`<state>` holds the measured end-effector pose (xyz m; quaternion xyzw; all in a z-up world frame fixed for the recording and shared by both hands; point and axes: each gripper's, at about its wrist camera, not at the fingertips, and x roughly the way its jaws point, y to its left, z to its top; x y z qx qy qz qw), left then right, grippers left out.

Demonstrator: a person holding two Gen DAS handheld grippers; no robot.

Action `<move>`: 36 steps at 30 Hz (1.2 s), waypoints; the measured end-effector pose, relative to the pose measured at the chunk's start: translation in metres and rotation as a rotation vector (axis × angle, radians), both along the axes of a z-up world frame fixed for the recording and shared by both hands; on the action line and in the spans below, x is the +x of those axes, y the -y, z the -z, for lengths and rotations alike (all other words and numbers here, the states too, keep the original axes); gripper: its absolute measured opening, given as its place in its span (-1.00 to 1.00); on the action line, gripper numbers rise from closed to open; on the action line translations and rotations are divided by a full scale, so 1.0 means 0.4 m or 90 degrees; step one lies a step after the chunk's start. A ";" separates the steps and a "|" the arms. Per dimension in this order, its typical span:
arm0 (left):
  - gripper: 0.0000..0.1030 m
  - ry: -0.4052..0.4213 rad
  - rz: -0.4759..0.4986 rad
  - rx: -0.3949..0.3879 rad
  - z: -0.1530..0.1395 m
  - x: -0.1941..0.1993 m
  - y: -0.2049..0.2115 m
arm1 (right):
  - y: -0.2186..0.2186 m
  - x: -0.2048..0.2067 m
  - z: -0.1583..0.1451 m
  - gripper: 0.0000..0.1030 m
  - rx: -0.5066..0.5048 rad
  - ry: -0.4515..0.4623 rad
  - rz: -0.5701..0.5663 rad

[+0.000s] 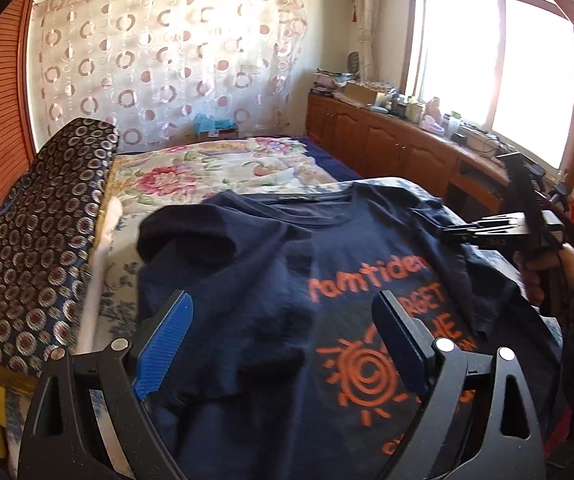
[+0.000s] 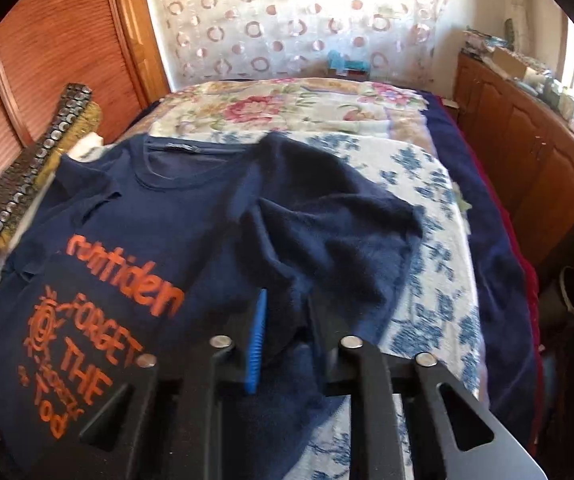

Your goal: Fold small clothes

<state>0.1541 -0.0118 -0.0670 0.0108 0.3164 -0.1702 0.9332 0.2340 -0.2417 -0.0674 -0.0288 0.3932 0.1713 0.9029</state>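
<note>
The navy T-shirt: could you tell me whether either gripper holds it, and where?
The right gripper pinches the navy T-shirt at a side fold; the left gripper holds nothing.

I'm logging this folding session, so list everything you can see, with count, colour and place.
T-shirt: one, navy with orange print, spread on the bed.
Floral blanket: one, cream and pink, behind the shirt.
Blue-flowered cover: one, white and blue, under the shirt.
Circle-pattern cushion: one, dark, left bed edge.
Curtain: one, sheer with rings, back wall.
Cabinets: wooden row under the window.
Left tongs: open, over the shirt.
Right tongs: closed on the shirt's fabric.
</note>
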 end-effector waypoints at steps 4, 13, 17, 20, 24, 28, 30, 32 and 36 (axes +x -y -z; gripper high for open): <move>0.79 -0.011 -0.023 0.004 0.011 0.045 -0.030 | -0.034 0.010 -0.032 -0.80 0.043 0.003 -0.054; 0.79 -0.039 -0.063 0.031 0.027 0.140 -0.077 | -0.084 0.005 -0.104 -0.36 0.079 0.046 -0.113; 0.79 -0.044 -0.067 0.040 0.029 0.167 -0.082 | -0.031 -0.015 -0.104 -0.18 0.050 0.081 -0.074; 0.79 -0.046 -0.063 0.051 0.033 0.179 -0.078 | 0.006 -0.024 -0.093 -0.13 0.027 0.079 -0.048; 0.79 -0.054 -0.053 0.052 0.043 0.187 -0.072 | 0.024 -0.046 -0.061 -0.12 0.005 0.047 -0.029; 0.79 -0.058 -0.046 0.055 0.051 0.195 -0.066 | 0.019 -0.047 -0.017 -0.12 -0.015 0.015 -0.028; 0.79 -0.060 -0.045 0.056 0.054 0.196 -0.063 | 0.013 -0.037 -0.005 -0.13 -0.023 0.004 -0.027; 0.79 -0.063 -0.044 0.054 0.059 0.198 -0.063 | -0.002 -0.024 -0.003 -0.25 -0.034 -0.001 -0.033; 0.79 -0.064 -0.045 0.054 0.067 0.201 -0.059 | -0.047 -0.029 -0.014 -0.85 -0.082 0.007 -0.061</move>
